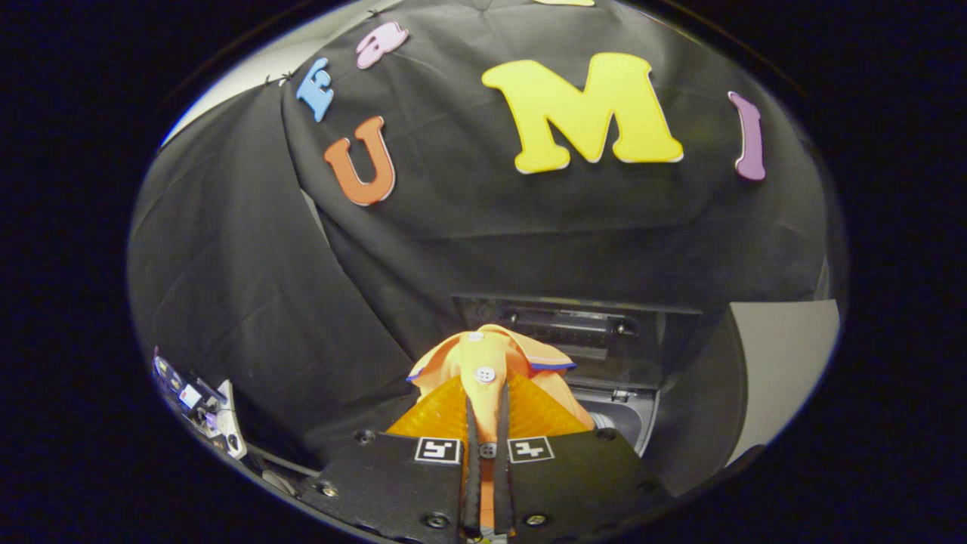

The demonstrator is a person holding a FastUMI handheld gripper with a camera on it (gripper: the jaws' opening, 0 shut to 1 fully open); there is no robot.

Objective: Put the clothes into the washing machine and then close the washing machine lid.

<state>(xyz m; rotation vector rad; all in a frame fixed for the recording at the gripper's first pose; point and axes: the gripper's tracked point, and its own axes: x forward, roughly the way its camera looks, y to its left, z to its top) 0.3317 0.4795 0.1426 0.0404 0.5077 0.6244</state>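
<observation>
Gripper view: the gripper has its two fingers drawn close together, both pressing on an orange shirt pinched between them. The shirt is bunched — a collar with dark trim folds outward on either side, and a pale button sits on the placket just above the fingertips. The garment is lifted off any surface. Beyond the fingers and slightly to their right stands the washing machine, its lid raised upright at the back — the dark opening lies under the shirt's far edge. Black cloth hangs behind the machine.
</observation>
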